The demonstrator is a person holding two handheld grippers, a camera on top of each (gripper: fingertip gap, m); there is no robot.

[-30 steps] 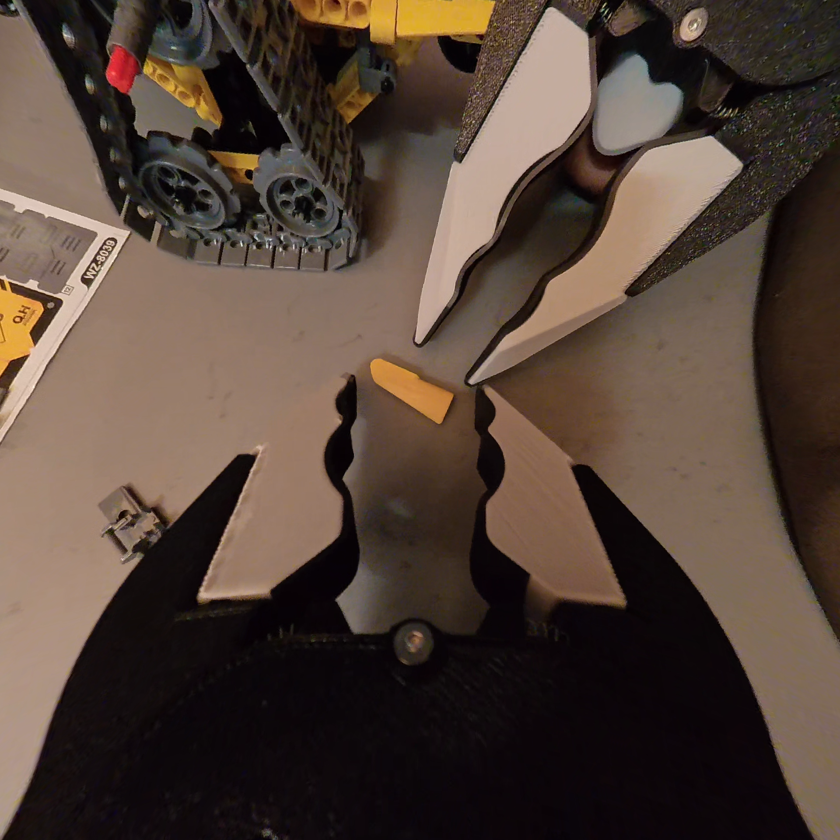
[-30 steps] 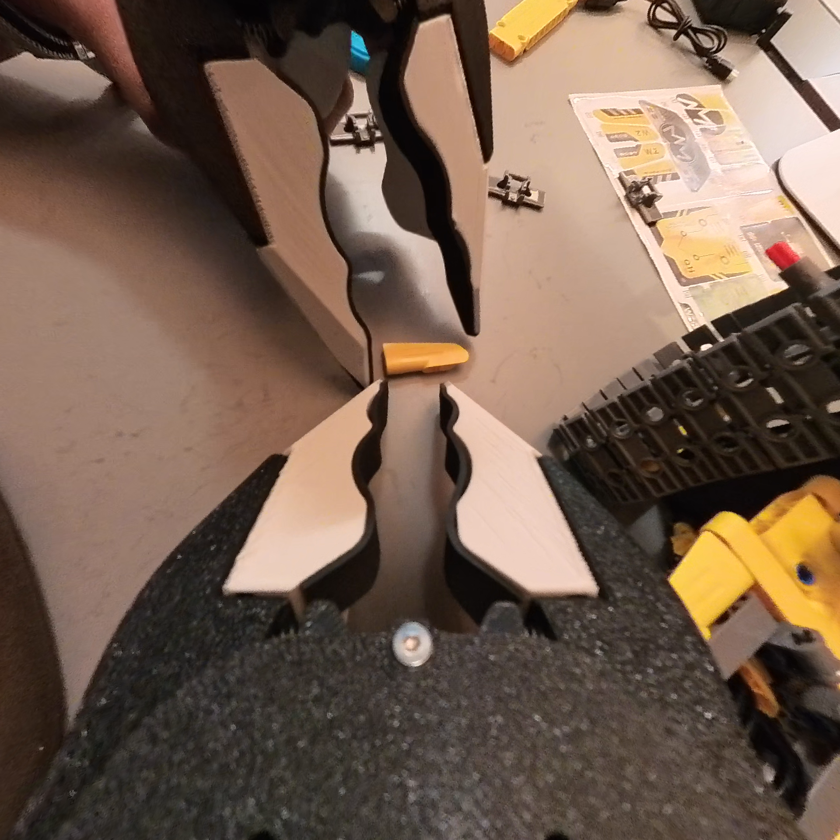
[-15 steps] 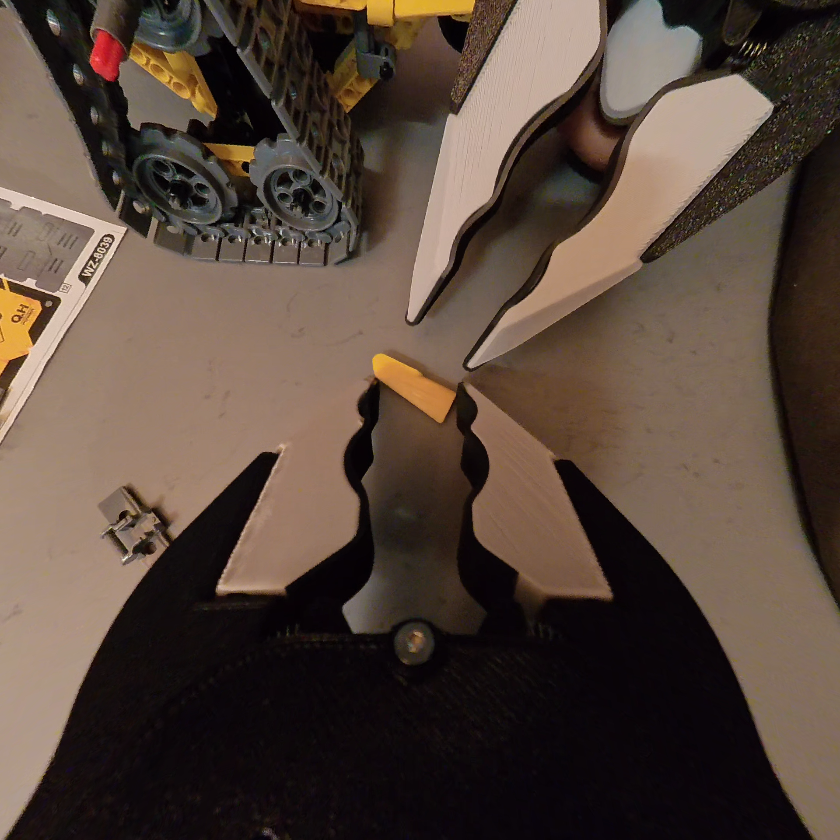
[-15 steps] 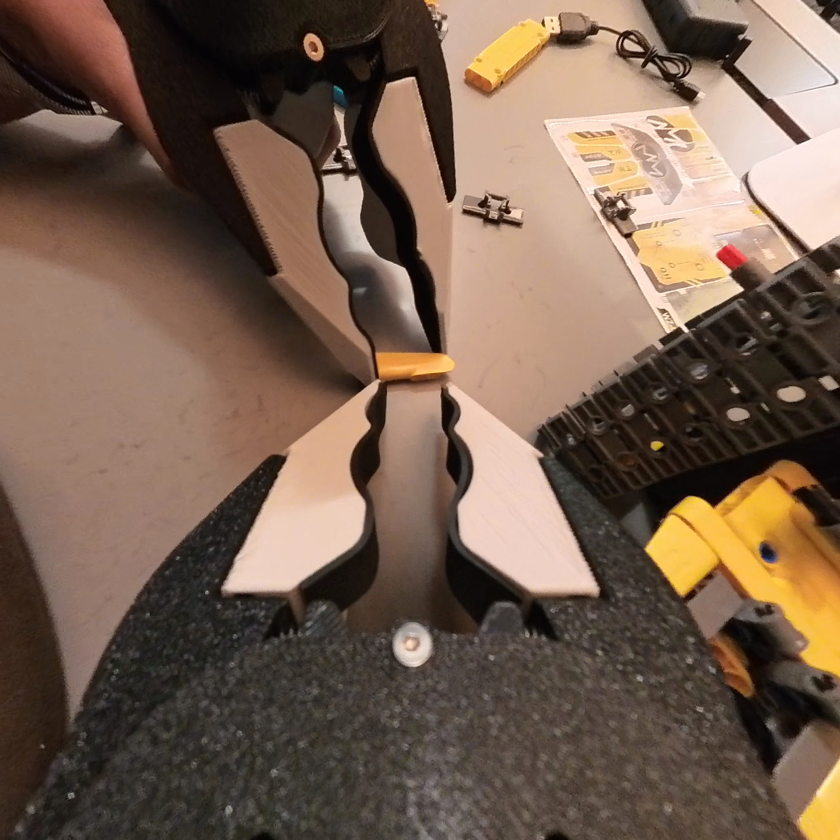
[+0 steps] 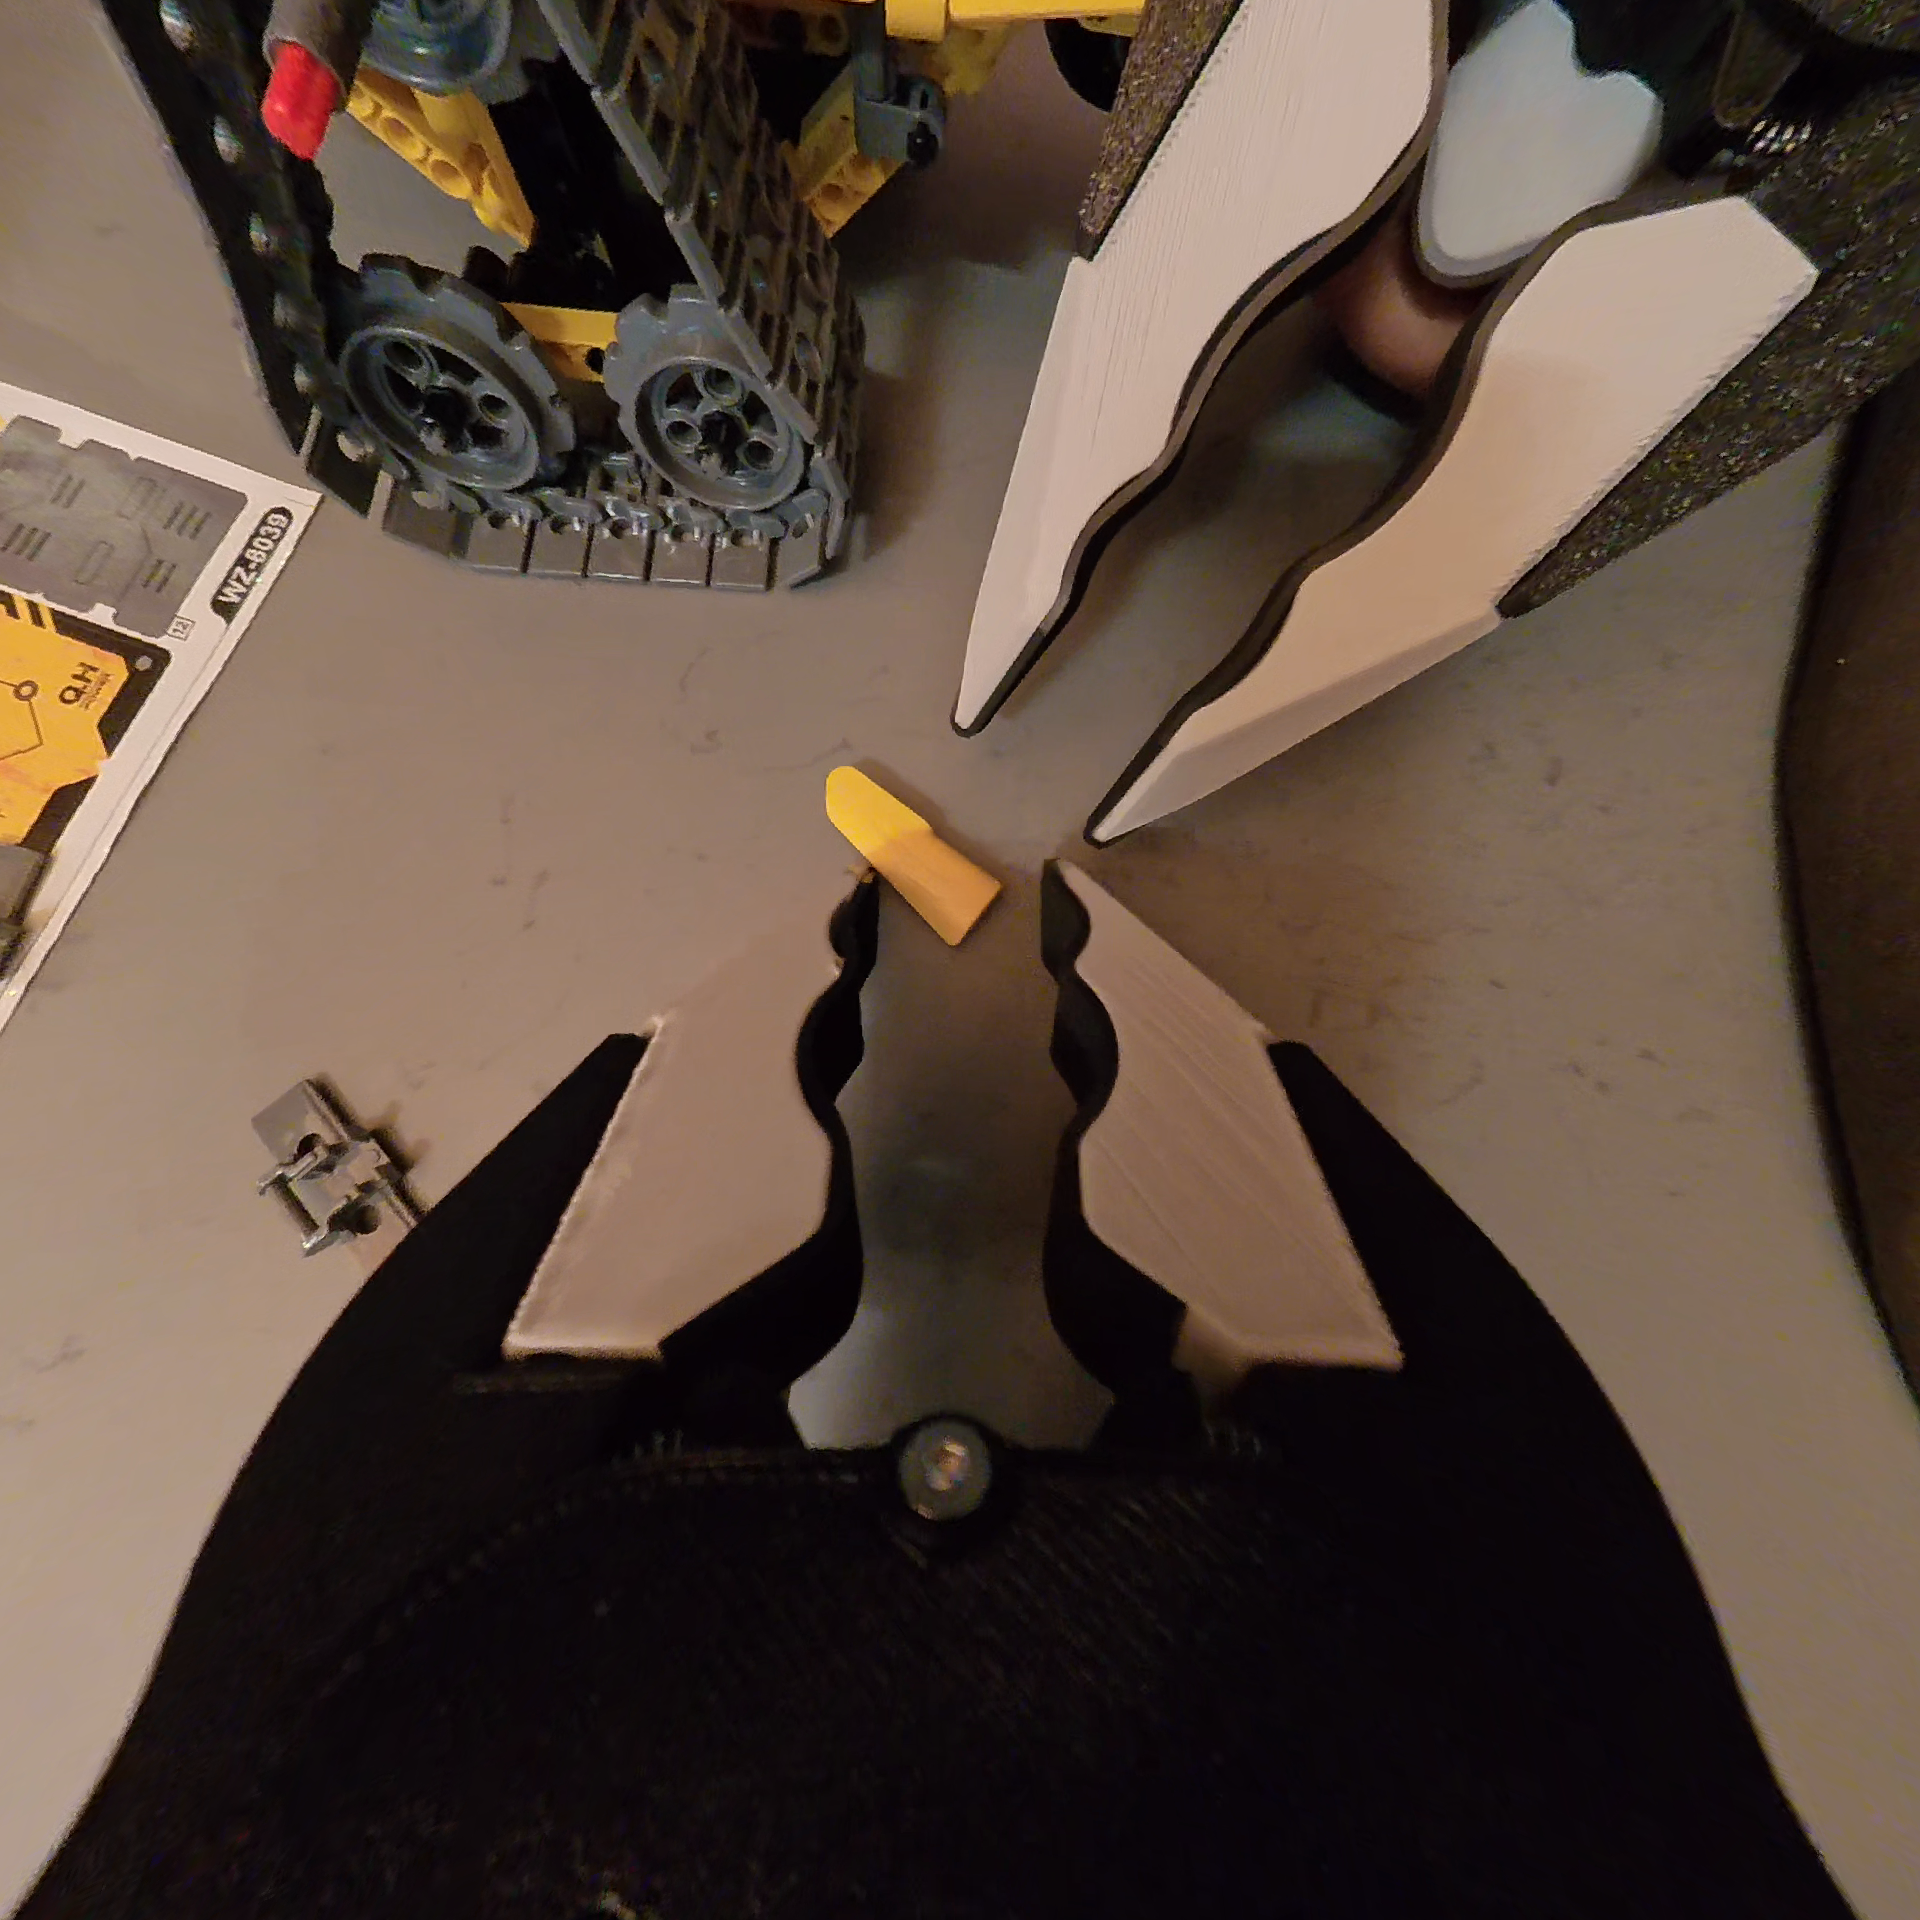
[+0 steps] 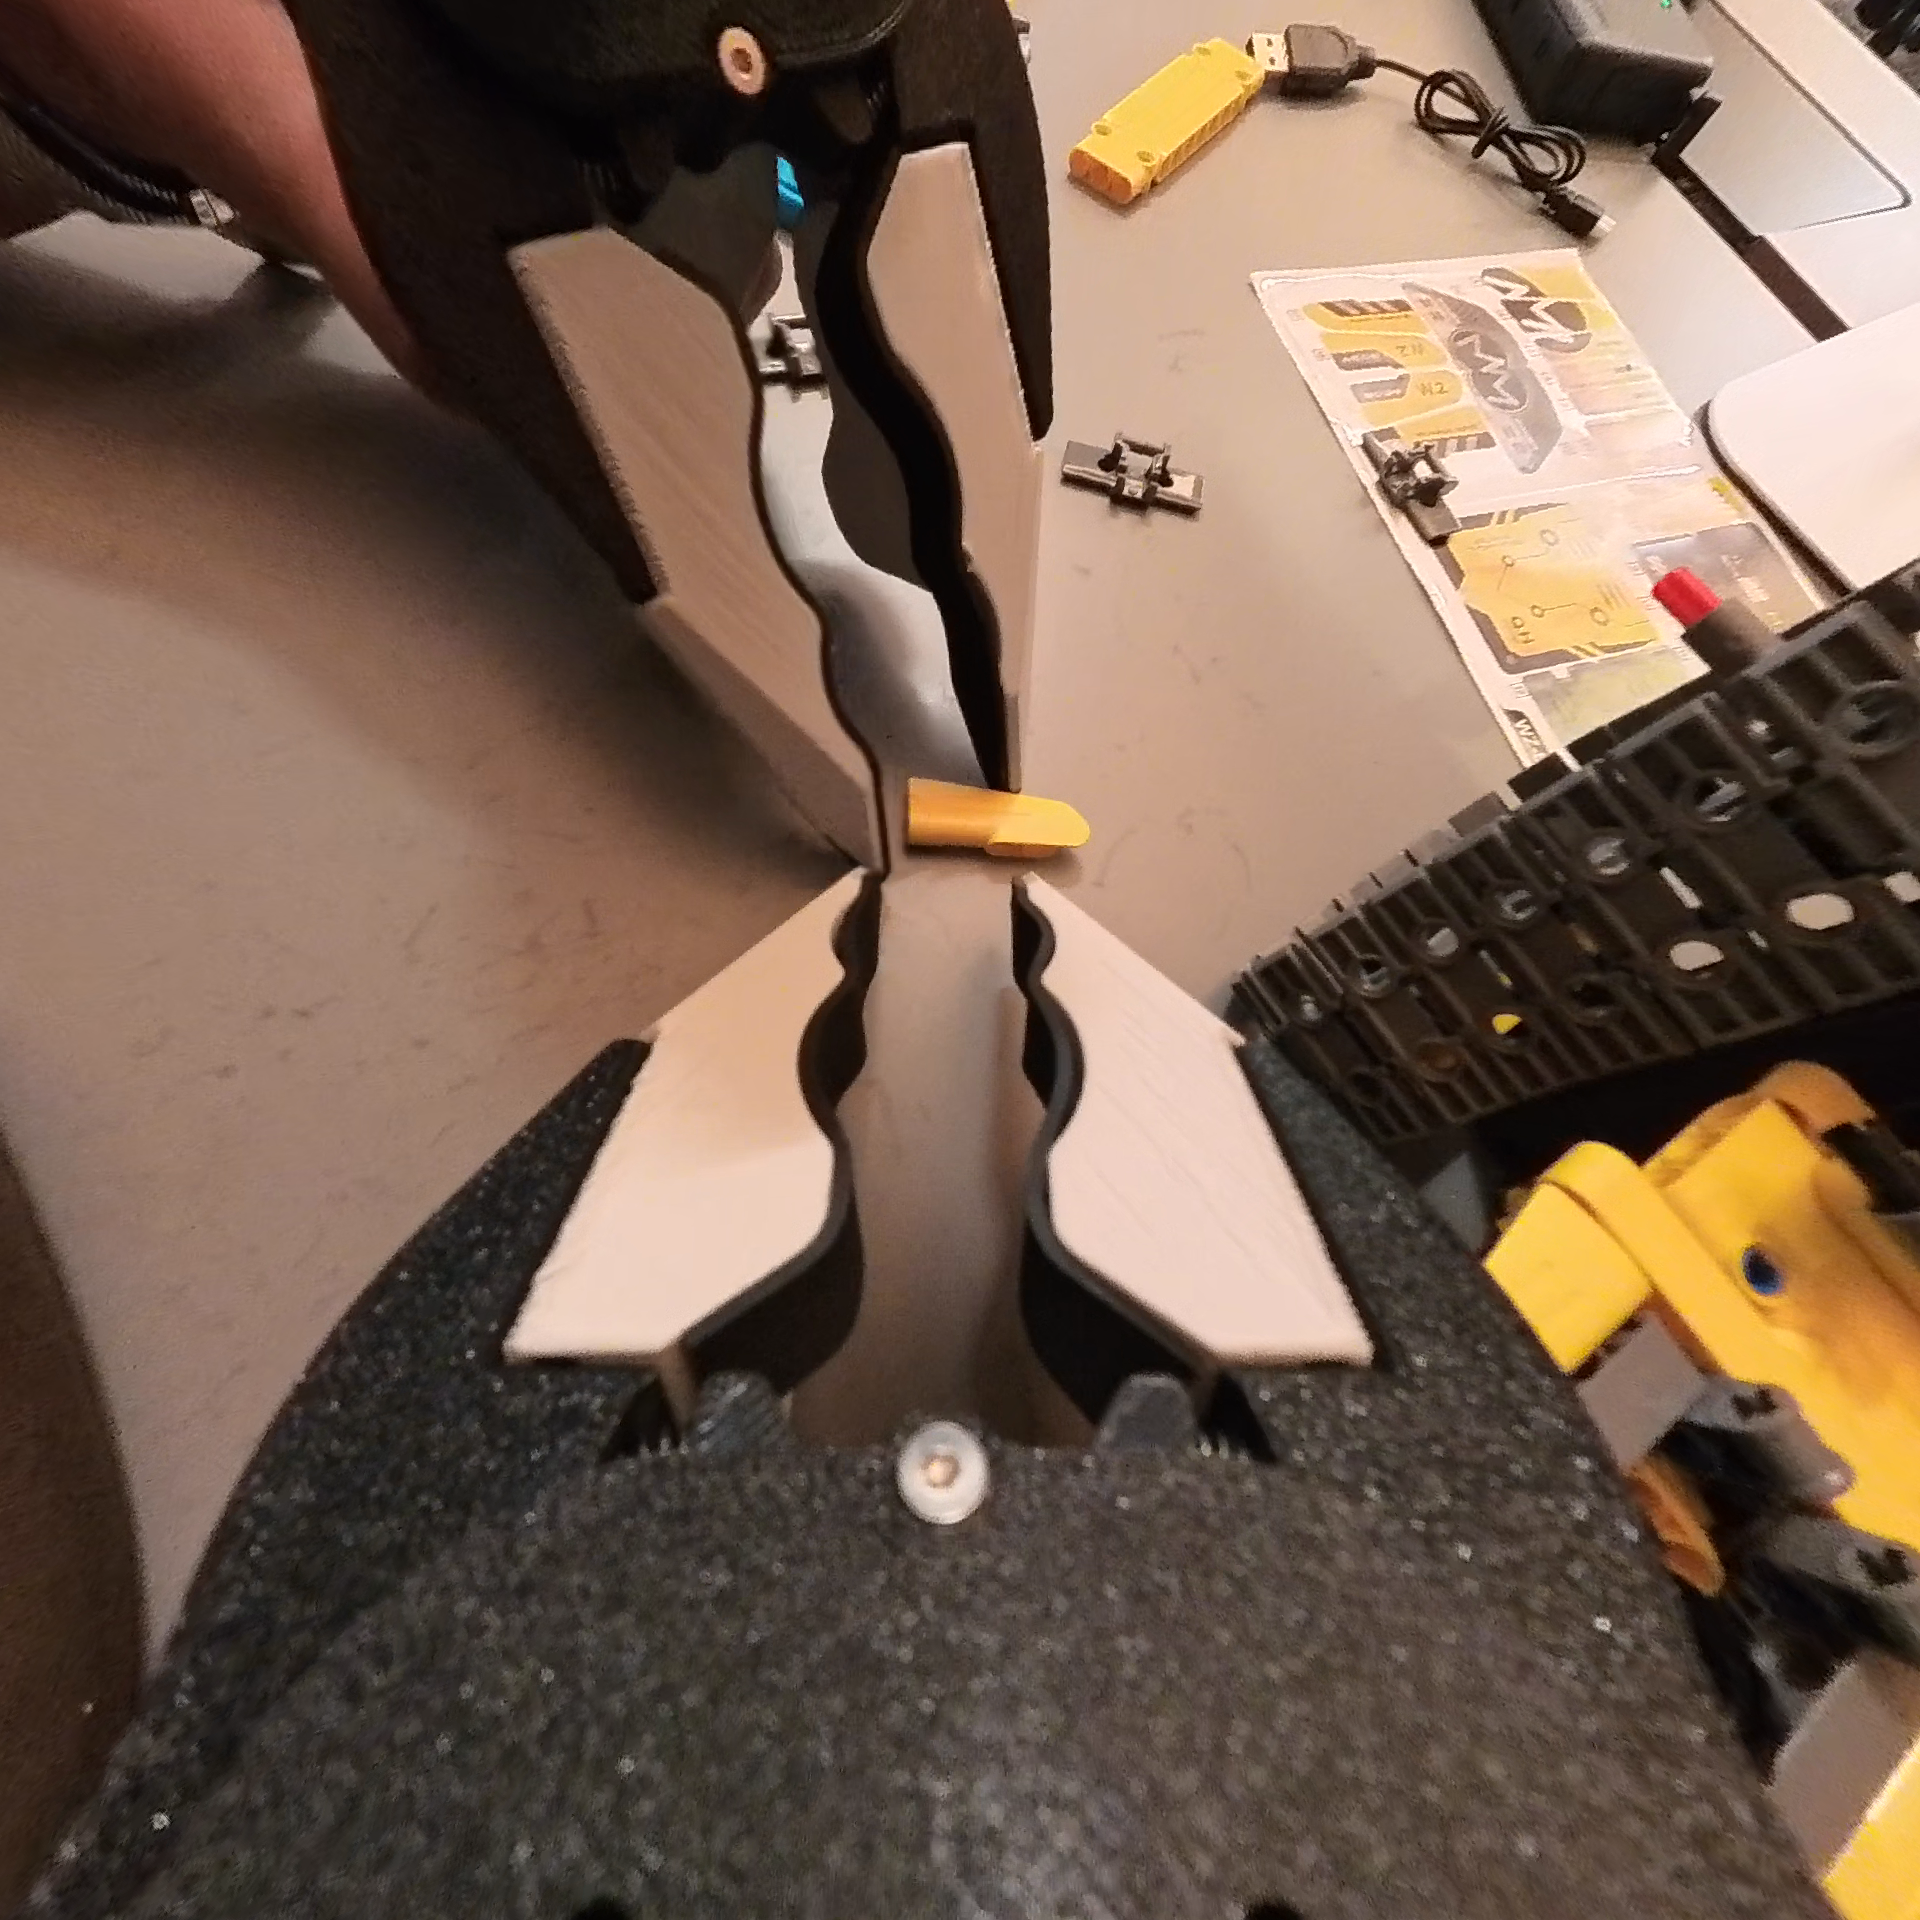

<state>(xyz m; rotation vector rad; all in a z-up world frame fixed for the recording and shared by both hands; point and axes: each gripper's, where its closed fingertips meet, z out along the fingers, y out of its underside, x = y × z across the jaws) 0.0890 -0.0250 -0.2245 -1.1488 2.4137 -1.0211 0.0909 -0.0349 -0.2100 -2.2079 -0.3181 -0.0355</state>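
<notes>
Both grippers are open and hold nothing. Left gripper (image 5: 956,883) tips flank the near end of the yellow peg (image 5: 909,854) lying flat on the table (image 5: 468,831), long axis slanting far-left; right gripper (image 6: 940,878) is just beside it.

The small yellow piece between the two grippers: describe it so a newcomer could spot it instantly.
On the grey table, find the tracked yellow and black toy vehicle. Just before it, the left gripper and right gripper point tip to tip. The yellow piece lies loose between them: a short, round-nosed wedge.

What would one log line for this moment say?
left gripper: open, at yellow piece | right gripper: open, facing it | piece: on table, ungrasped
</notes>
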